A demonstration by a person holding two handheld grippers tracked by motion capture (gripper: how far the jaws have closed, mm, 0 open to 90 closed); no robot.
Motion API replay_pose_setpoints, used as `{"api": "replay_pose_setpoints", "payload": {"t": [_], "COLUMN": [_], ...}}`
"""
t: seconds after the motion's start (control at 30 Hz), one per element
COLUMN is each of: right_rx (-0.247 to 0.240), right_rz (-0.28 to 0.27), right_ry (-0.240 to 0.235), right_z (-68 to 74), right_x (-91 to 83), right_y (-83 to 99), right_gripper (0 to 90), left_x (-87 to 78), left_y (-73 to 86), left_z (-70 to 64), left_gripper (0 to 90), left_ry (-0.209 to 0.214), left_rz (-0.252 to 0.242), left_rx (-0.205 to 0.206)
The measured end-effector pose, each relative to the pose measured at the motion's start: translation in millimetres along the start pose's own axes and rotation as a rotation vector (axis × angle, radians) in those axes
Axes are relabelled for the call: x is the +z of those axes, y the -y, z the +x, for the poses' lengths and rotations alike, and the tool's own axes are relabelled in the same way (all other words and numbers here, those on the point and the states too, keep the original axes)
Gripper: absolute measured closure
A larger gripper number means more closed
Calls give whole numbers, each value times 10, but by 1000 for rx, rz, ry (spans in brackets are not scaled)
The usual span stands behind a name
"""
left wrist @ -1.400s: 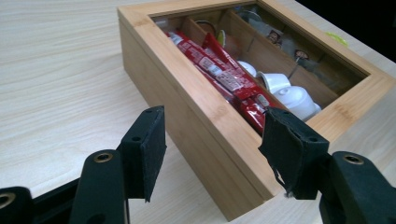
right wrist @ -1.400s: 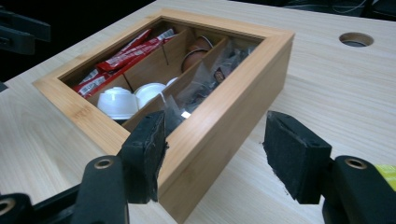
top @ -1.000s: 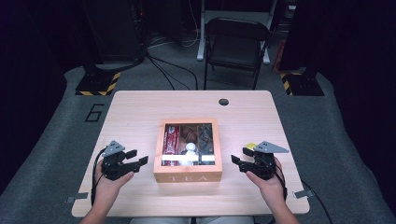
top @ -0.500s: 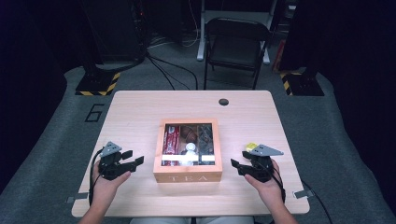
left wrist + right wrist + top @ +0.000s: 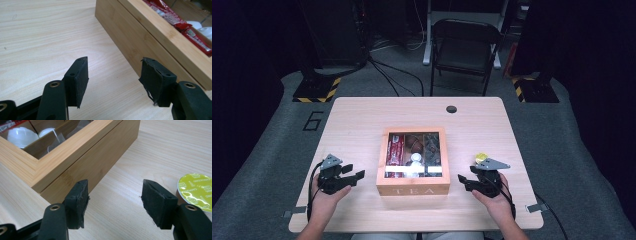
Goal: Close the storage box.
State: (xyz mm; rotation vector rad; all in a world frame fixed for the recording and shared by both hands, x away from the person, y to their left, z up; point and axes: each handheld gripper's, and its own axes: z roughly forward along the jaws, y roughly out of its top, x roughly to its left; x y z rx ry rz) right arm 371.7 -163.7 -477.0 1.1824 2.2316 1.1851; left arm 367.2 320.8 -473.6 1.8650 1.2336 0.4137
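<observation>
Facing the person, tea box (image 5: 413,189) squarely between claws.

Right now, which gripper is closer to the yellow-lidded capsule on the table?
The right gripper: the yellow-lidded capsule sits just beside its outer jaw. The left gripper is across the tea box.

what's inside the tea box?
Through the clear lid of the wooden tea box: red packets in the left compartment, white capsules in the middle, dark items at the right that I can't identify. Glare hides the front strip.
</observation>
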Motion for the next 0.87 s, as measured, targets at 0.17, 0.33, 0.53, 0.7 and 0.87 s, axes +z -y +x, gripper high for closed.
{"api": "replay_pose_setpoints", "payload": {"t": [0.17,0.33,0.53,0.7,0.87], "right_rx": [-10,-14,-1,6,5], "right_rz": [20,20,27,22,16], "right_ry": [1,5,4,6,-1], "right_z": [10,5,-16,-24,-16], "right_x": [34,59,112,112,101], "right_y": [19,33,55,59,58], "right_gripper": [381,381,381,381,384], "left_x": [50,79,103,145,134], "left_y": [40,62,70,80,70], "left_z": [35,69,68,64,61], "left_gripper": [395,395,395,395,395], "left_ry": [-5,-2,13,18,23], "left_rz": [14,28,34,36,34], "left_rx": [-3,-7,-13,-15,-6]}}
